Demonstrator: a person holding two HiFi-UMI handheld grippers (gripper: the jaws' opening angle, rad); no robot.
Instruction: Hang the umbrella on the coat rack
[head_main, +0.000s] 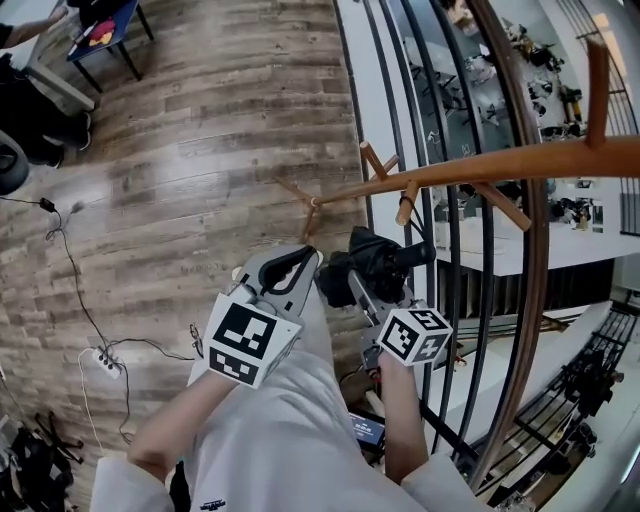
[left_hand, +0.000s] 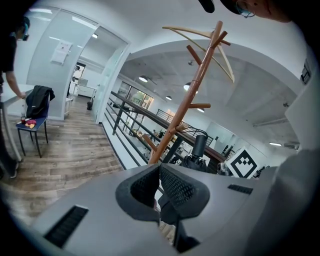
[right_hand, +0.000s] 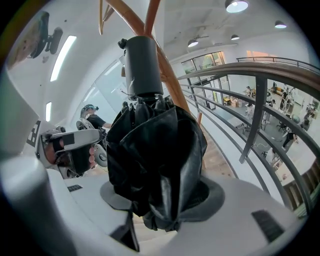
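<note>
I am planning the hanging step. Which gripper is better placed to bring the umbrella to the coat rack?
Right. The right gripper is shut on the folded black umbrella, its handle close to the coat rack. The left gripper is shut and holds nothing.

Grey-brown wooden planks make the floor (head_main: 200, 150) under me, where a white power strip (head_main: 105, 362) lies with its thin cables, and far off a blue chair (left_hand: 40, 125) with a black jacket over its back stands by a glass wall (left_hand: 62, 75). To my right a dark metal railing (right_hand: 258, 110) with a wooden handrail edges the floor, a lower hall showing through its bars, and round lights (left_hand: 143, 79) glow in the white ceiling.
</note>
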